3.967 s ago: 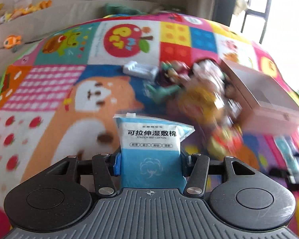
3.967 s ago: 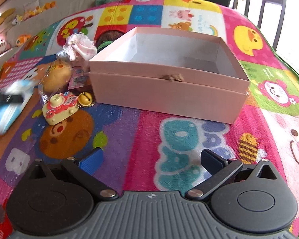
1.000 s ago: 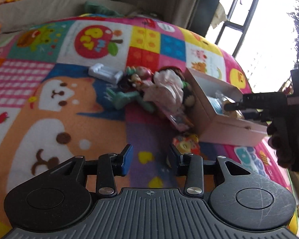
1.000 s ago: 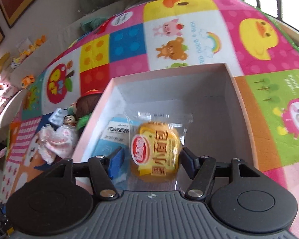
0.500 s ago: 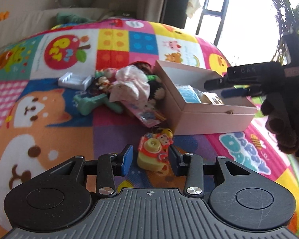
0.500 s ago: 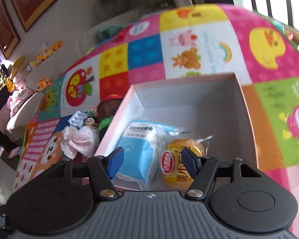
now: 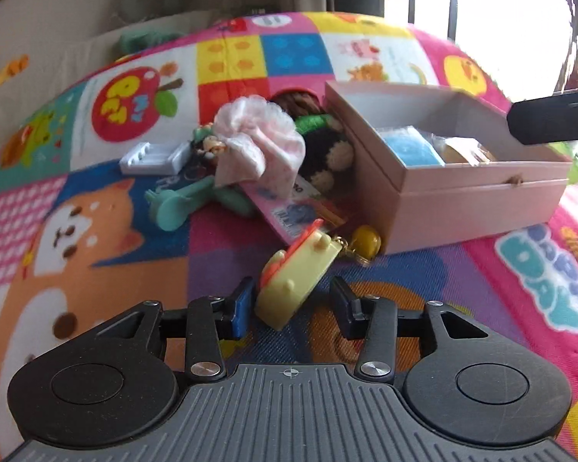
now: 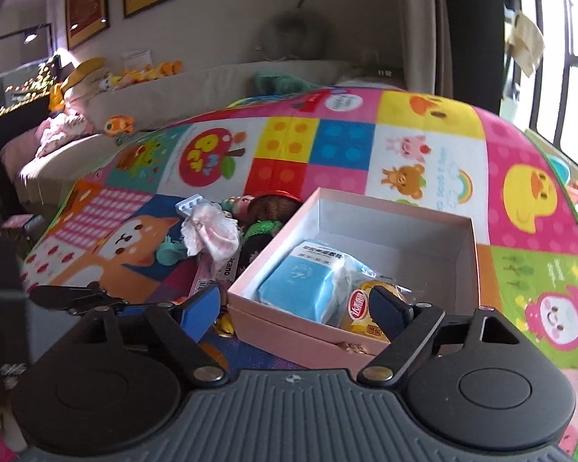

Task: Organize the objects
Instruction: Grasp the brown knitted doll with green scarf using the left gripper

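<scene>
A pink box (image 7: 478, 196) stands open on the colourful play mat; it also shows in the right wrist view (image 8: 289, 310). Inside lie a blue wet-cotton pack (image 8: 304, 283) and a wrapped bun (image 8: 360, 308). My left gripper (image 7: 291, 300) is open around a yellow toy camera (image 7: 294, 273), which stands tipped on its edge between the fingers, its keychain bell (image 7: 364, 240) by the box. My right gripper (image 8: 296, 306) is open and empty above the box's near wall.
Left of the box lies a pile: pink frilly cloth (image 7: 256, 142), dark knitted doll (image 7: 323, 154), teal toy (image 7: 189, 202), white plastic tray (image 7: 150, 158), pink packet (image 7: 289, 208). A sofa with toys (image 8: 142, 73) runs behind the mat.
My right gripper has let go of the bun in the box, opened and drawn back. My left gripper has come down around the toy camera, which has tipped onto its edge.
</scene>
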`<state>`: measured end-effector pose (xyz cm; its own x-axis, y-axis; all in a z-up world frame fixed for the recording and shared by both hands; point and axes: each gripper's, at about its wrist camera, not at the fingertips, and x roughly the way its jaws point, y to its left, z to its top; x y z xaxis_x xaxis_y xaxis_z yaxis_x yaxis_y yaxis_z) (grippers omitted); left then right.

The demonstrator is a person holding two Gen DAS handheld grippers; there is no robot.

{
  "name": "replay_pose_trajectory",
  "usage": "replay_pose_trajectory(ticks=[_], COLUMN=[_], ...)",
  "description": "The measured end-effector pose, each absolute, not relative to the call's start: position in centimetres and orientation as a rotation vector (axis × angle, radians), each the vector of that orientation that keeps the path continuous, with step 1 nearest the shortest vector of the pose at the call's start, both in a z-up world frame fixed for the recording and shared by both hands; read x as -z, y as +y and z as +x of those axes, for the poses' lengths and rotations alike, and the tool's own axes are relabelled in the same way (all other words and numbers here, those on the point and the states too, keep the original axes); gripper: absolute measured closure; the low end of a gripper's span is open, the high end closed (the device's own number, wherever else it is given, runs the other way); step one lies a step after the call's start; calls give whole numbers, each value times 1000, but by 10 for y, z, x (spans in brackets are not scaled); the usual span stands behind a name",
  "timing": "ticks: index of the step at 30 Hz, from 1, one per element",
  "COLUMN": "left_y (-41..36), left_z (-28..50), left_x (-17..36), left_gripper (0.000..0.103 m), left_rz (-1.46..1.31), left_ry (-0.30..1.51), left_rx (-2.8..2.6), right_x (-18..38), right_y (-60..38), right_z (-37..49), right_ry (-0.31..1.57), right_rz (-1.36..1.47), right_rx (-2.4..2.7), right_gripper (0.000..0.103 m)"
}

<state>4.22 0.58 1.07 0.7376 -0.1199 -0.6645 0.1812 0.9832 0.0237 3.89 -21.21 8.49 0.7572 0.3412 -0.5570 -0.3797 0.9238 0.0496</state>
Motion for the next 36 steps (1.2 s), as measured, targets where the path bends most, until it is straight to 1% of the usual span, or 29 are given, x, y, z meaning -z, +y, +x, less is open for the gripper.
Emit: replay_pose_trajectory(ticks=[1,6,9,12,14,15,16,20,21,24,29,32,36], left_y=[10,49,81,112,123,127,129,139,142,147,147,148,143], left_z=[39,13,8,9,5,3,2,1,1,2,2,2,2], left_x=[-12,-11,-11,-9,-8,-7,-7,-4,-3,-1,0,0,-1], left_gripper=[58,57,58,60,60,60,60,60,60,61,62,66,67], left_rz=[83,56,-10,-119,-180,-206,-227,-310,-334,-378,-381,-383,-355], left_ry=[728,718,698,660,639,631,627,616,613,608,606,606,609], left_rx=[167,156,71,49,74,91,106,131,137,146,140,130,118], right_x=[-88,-107,-111,-100,-83,-75,-65,-35,-33,-39,-47,-50,-51], right_y=[-211,-188,-153,-113,-88,-77,-69,-48,-47,-47,-64,-76,-100], right_z=[40,71,116,174,213,230,247,282,281,259,198,149,83], right_ry=[594,645,689,724,739,746,762,843,867,917,1000,974,897], right_rz=[-64,-4,-23,-81,-155,-195,-232,-307,-287,-211,-97,-99,-143], right_rx=[-396,-451,-459,-389,-311,-271,-227,-160,-182,-266,-440,-517,-582], right_gripper=[18,17,16,16,23,35,43,49,53,53,53,53,50])
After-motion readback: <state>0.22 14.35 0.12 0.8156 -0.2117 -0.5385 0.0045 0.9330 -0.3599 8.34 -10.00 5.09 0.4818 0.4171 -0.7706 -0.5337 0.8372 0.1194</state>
